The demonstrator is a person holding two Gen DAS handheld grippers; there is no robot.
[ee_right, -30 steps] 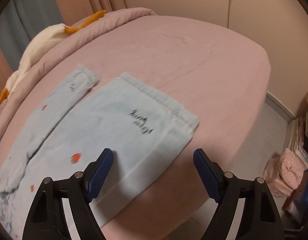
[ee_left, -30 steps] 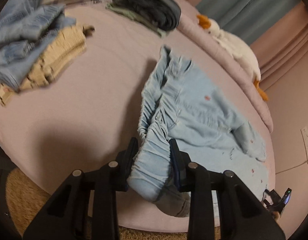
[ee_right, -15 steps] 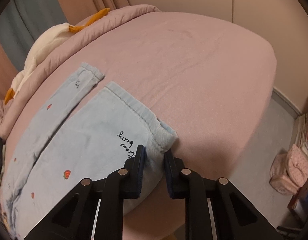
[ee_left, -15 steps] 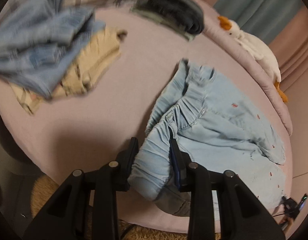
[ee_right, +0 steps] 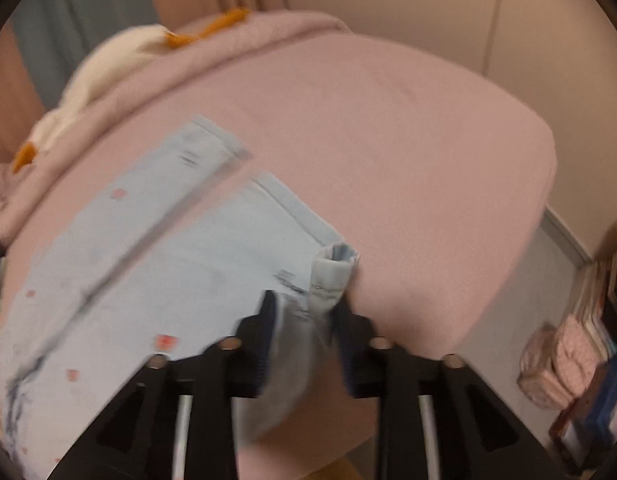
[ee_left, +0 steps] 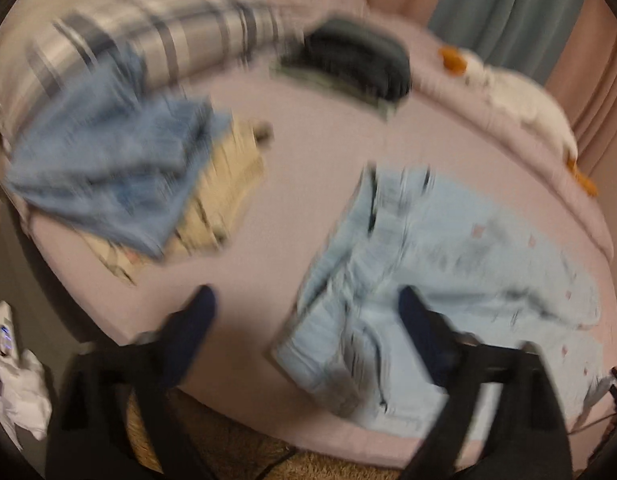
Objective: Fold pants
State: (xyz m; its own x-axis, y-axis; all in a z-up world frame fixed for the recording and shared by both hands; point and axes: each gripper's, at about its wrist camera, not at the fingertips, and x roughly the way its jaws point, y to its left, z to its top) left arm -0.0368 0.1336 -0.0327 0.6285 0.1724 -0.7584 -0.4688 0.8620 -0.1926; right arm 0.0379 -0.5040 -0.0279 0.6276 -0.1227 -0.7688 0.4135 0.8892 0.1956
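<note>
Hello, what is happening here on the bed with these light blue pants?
A person with a gripper in each hand is folding the light blue pants on the pink bed. The right gripper has its jaws shut on the hem corner of one leg. The left gripper has its jaws wide open near the waistband and holds nothing. A pile of other clothes lies to the side. Both views are blurred.

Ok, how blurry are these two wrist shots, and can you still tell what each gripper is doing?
Left wrist view: heavy motion smear across the folded piles and the pants, yet the left gripper clearly stands open. Right wrist view: milder blur, and the right gripper is shut on the hem.
</note>
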